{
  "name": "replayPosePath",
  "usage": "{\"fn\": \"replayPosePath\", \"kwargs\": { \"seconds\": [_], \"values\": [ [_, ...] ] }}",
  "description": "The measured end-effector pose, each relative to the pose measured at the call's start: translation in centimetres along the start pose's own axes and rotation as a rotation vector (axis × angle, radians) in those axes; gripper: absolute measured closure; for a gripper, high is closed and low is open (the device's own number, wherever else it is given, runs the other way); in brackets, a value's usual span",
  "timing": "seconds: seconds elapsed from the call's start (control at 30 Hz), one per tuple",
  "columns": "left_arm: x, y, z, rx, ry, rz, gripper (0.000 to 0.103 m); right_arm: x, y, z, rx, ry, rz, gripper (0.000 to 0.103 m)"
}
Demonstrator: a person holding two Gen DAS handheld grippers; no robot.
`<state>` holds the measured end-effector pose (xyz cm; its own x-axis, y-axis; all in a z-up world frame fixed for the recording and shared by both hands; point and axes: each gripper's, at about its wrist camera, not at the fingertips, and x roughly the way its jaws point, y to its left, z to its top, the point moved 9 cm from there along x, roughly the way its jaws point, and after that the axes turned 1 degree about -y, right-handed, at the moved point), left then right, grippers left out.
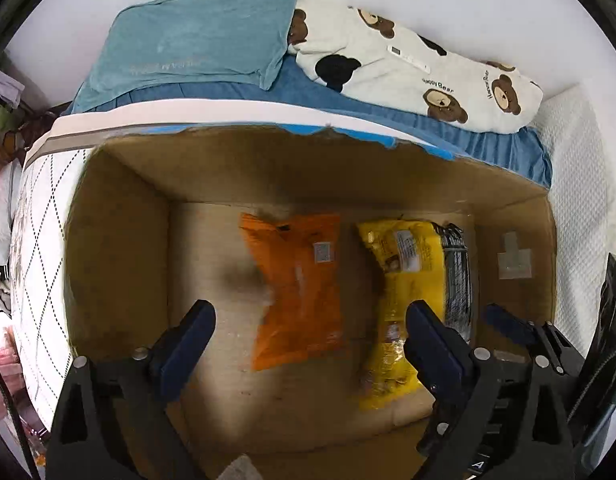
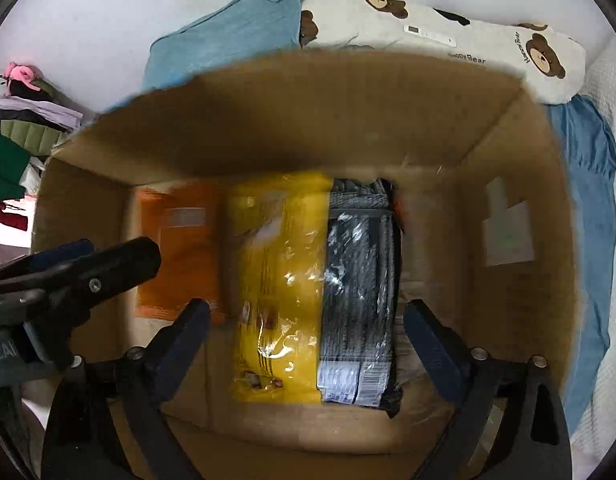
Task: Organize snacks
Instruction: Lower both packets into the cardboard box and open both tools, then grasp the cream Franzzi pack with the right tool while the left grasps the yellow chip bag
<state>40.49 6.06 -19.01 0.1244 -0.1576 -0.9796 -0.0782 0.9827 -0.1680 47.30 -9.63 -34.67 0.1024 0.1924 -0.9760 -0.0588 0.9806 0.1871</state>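
cardboard box point(image 1: 116, 240) on bed point(image 1: 40, 240), w/ pillow point(image 1: 188, 40), bear blanket point(image 1: 427, 72)

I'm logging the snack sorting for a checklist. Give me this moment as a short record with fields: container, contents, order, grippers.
container: open cardboard box standing against a bed
contents: orange packet, yellow packet, dark packet, all lying flat on the box floor
order: orange, yellow, dark from left to right; dark packet touches the yellow one
left gripper: open, empty, over the orange packet
right gripper: open, empty, over the yellow and dark packets
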Motion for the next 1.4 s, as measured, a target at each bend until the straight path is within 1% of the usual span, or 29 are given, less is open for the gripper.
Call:
{"fn": "replayPosePath", "kwargs": {
  "seconds": [0.07,0.17,0.3,0.4,0.5,0.7,1.0,1.13,1.2,1.3,1.4],
  "values": [
    [0.0,-0.3,0.0,0.001,0.001,-0.005,0.005,-0.1,-0.4,0.4,0.005,-0.006,-0.005,0.004],
    [-0.5,-0.5,-0.3,0.016,-0.021,0.004,0.005,-1.0,-0.5,0.1,0.007,-0.025,-0.011,0.003],
    [-1.2,-0.4,-1.4,0.005,-0.056,0.002,0.005,-3.3,-0.1,-1.1,-0.002,-0.069,-0.037,0.003],
    [-2.2,0.3,-2.6,0.009,-0.103,0.040,0.005,-4.6,0.3,-2.2,0.004,-0.094,-0.045,0.003],
    [-3.1,0.7,-3.7,0.010,-0.137,0.058,0.005,-5.7,-0.3,-2.7,0.010,-0.124,-0.056,0.003],
    [-6.7,0.9,-5.6,0.031,-0.250,0.087,0.005,-9.6,0.6,-6.0,0.006,-0.189,-0.075,0.003],
    [-12.7,-0.2,-9.4,0.061,-0.384,0.053,0.005,-15.9,2.3,-10.0,-0.011,-0.329,-0.072,0.003],
    [-15.0,-0.4,-11.3,0.062,-0.422,0.036,0.005,-18.4,2.9,-11.7,-0.010,-0.385,-0.066,0.003],
    [-15.8,-0.3,-12.2,0.058,-0.431,0.028,0.005,-19.4,3.1,-12.7,-0.002,-0.404,-0.051,0.003],
    [-16.3,-0.1,-13.7,0.054,-0.432,0.020,0.005,-20.1,3.2,-14.2,0.023,-0.407,-0.011,0.003],
    [-15.4,0.7,-15.8,0.035,-0.393,0.016,0.005,-19.9,3.0,-16.1,0.032,-0.386,0.019,0.003]
  ]
}}
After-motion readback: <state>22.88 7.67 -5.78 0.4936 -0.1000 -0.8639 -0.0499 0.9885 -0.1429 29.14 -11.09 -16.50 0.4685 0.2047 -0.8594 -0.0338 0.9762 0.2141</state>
